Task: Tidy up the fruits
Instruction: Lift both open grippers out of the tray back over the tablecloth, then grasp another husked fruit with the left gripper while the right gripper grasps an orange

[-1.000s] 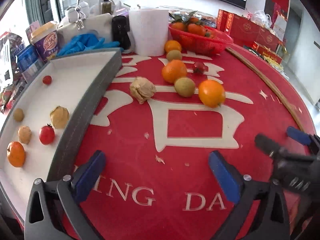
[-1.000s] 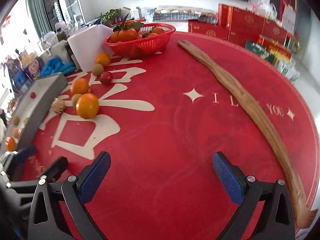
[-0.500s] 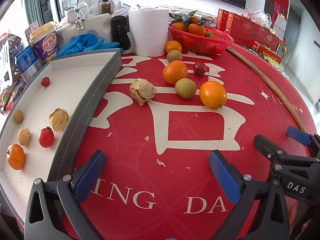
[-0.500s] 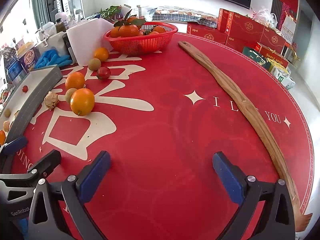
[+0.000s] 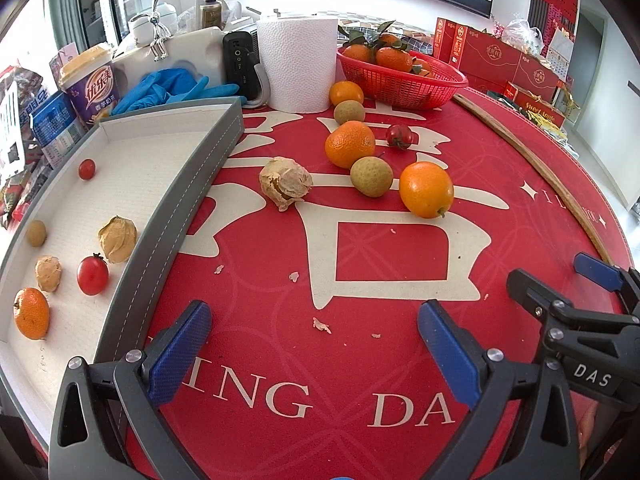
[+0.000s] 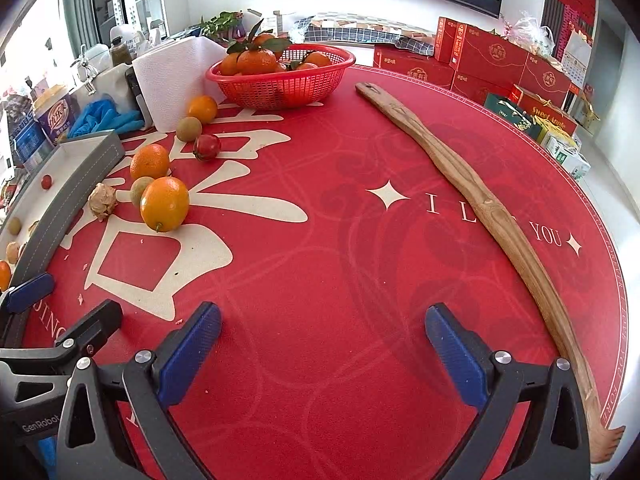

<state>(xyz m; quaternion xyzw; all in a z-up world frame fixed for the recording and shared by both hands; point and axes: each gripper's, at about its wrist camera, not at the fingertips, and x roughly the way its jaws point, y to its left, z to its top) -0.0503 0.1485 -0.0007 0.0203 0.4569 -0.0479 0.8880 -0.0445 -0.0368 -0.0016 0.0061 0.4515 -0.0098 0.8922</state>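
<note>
Loose fruit lies on the red tablecloth: a near orange [image 5: 426, 189] [image 6: 164, 203], a second orange [image 5: 349, 144], a green-brown fruit [image 5: 371, 176], a papery husked fruit [image 5: 285, 182] [image 6: 102, 201], a cherry tomato [image 5: 399, 136] [image 6: 207, 147]. The grey-rimmed white tray [image 5: 188, 196] at left holds several small fruits, among them a tomato [image 5: 92, 275] and an orange [image 5: 31, 313]. My left gripper [image 5: 314, 346] is open and empty, low over the cloth before the fruit. My right gripper [image 6: 322, 350] is open and empty, to the right of the fruit.
A red basket of oranges [image 5: 404, 80] [image 6: 280, 80] and a paper towel roll [image 5: 298, 64] stand at the back. A long wooden stick [image 6: 472, 196] lies along the right. Cup, blue gloves [image 5: 172, 86] and clutter sit behind the tray. Red boxes [image 6: 492, 60] line the far edge.
Both grippers have drawn slightly nearer the fruit and the views have steadied. The right view has swung a little to the left. Nothing was picked up.
</note>
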